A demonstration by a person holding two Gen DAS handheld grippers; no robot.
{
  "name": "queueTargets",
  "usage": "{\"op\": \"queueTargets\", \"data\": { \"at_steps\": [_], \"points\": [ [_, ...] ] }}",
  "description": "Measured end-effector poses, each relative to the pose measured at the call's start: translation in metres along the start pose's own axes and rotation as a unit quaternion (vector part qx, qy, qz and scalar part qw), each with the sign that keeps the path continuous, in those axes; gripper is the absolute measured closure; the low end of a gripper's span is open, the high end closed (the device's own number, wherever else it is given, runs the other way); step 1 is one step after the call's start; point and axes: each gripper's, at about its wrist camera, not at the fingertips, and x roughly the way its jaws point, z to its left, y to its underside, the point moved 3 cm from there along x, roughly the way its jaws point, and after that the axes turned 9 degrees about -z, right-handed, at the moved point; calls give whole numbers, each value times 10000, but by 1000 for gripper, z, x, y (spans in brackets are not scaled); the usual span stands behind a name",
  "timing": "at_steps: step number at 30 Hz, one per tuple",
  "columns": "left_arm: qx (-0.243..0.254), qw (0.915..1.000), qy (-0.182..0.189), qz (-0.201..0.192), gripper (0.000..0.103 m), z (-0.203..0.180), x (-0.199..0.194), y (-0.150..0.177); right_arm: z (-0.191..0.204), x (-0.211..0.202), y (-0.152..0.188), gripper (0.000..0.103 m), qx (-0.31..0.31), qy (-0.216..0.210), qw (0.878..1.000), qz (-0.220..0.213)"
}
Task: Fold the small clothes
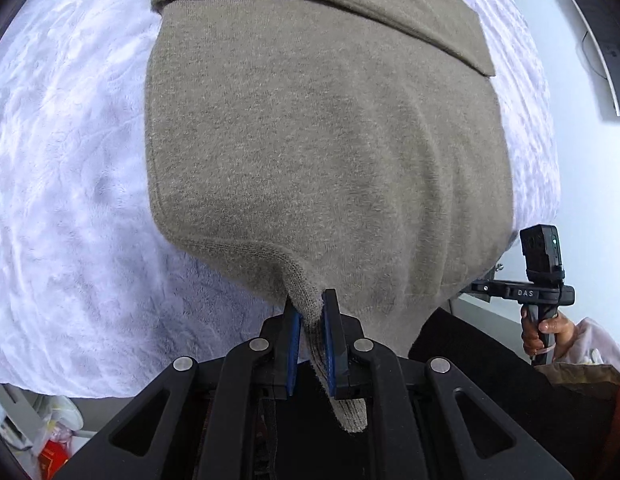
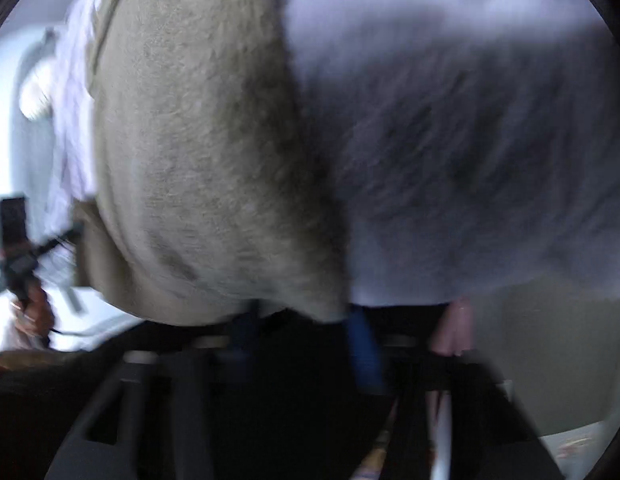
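Gripping one olive sweater (image 1: pixel 322 152) hem: left gripper (image 1: pixel 310 312), right gripper (image 2: pixel 302 320); one white blanket (image 1: pixel 70 200).

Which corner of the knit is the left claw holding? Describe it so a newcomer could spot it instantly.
Start from the white fleecy blanket covering the bed; the olive-grey knit garment lies across it. Follow its near hem to the ribbed corner, pulled up into a peak. Only that corner sits pinched between the blue pads of the left claw.
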Motion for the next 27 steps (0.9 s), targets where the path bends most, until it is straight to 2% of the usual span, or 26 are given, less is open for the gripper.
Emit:
{"op": "queueTargets", "data": {
  "at_steps": [3, 6, 9, 11, 15, 16, 17, 18, 19, 20, 21, 24, 27],
  "points": [
    [-100, 9996, 174, -180, 91, 6, -19, -5, 25, -29, 8, 98, 12, -717, 9971, -243],
    [-126, 9984, 282, -480, 91, 11, -32, -26, 48, -61, -12, 98, 4, -1076, 9911, -780],
    [-166, 9966, 167, -786, 91, 18, -34, -58, 62, -70, -55, 98, 69, -1130, 9854, -1271],
    [-213, 9950, -39, -972, 91, 24, -34, -82, 64, -71, -88, 98, 123, -943, 9843, -1490],
    [-102, 9917, -502, -1180, 91, 28, -44, -111, 69, -70, -129, 98, 176, -750, 9850, -1544],
    [-29, 9912, -607, -1179, 87, 28, -47, -113, 73, -69, -133, 98, 122, -705, 9852, -1557],
    [39, 9893, -801, -1220, 73, 30, -52, -114, 76, -67, -135, 98, 85, -668, 9853, -1567],
    [113, 9858, -1022, -1325, 53, 33, -60, -114, 78, -68, -138, 98, 86, -632, 9854, -1578],
    [175, 9823, -1187, -1436, 41, 29, -61, -115, 78, -70, -138, 98, 123, -647, 9853, -1577],
    [256, 9774, -1358, -1601, 22, 31, -70, -114, 66, -72, -145, 98, 175, -707, 9849, -1568],
    [285, 9748, -1421, -1695, 18, 31, -75, -113, 67, -71, -146, 98, 258, -781, 9841, -1577],
    [309, 9725, -1476, -1775, 18, 36, -86, -111, 72, -69, -152, 98, 490, -1063, 9797, -1626],
    [448, 9720, -1515, -1738, 18, 38, -85, -108, 74, -77, -157, 98, 420, -745, 9817, -1704]
  ]
}}
